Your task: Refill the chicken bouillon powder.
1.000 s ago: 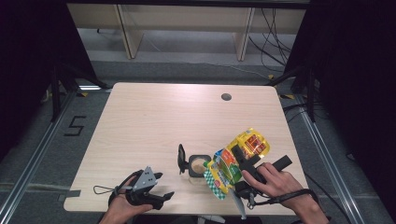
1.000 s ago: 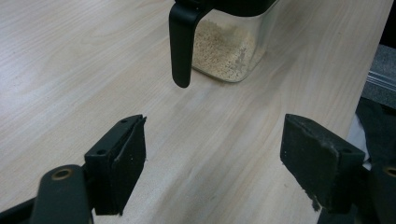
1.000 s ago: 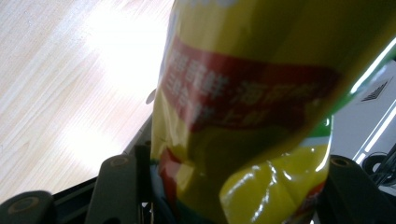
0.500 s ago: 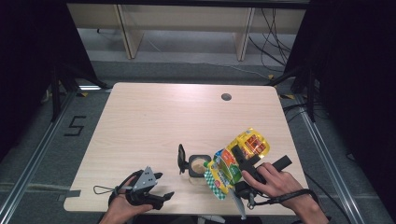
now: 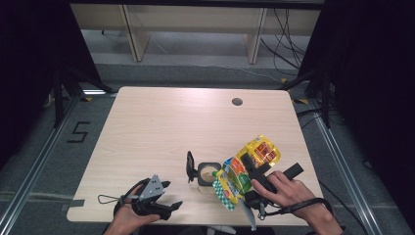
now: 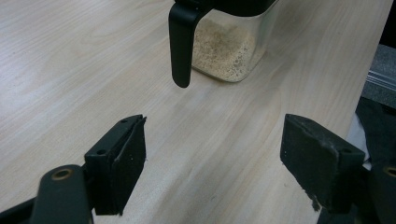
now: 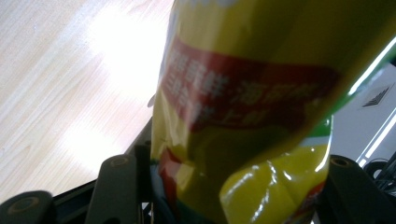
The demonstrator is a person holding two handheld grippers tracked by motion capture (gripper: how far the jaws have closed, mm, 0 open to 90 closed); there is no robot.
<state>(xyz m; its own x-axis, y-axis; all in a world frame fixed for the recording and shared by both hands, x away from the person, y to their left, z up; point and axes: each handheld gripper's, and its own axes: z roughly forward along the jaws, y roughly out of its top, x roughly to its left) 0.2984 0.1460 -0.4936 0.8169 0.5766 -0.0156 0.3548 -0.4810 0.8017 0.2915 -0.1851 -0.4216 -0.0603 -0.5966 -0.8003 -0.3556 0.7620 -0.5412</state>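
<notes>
A yellow snack bag (image 5: 260,148) with red and green print hangs tilted over the table's front right, with my right gripper (image 5: 253,168) shut on it. In the right gripper view the bag (image 7: 243,107) is squeezed between both jaws of the right gripper (image 7: 236,183). Just left of the bag stands a clear container (image 5: 208,172) with a black handle (image 5: 189,166) and pale crumbs inside. At the front left, my left gripper (image 5: 172,194) is open and points toward that container (image 6: 229,51). Nothing sits between the jaws of the left gripper (image 6: 212,158).
The light wooden table (image 5: 161,127) has a round cable hole (image 5: 237,102) near its far right edge. Its front edge runs close under both hands. Shelving legs and cables stand on the floor beyond the table.
</notes>
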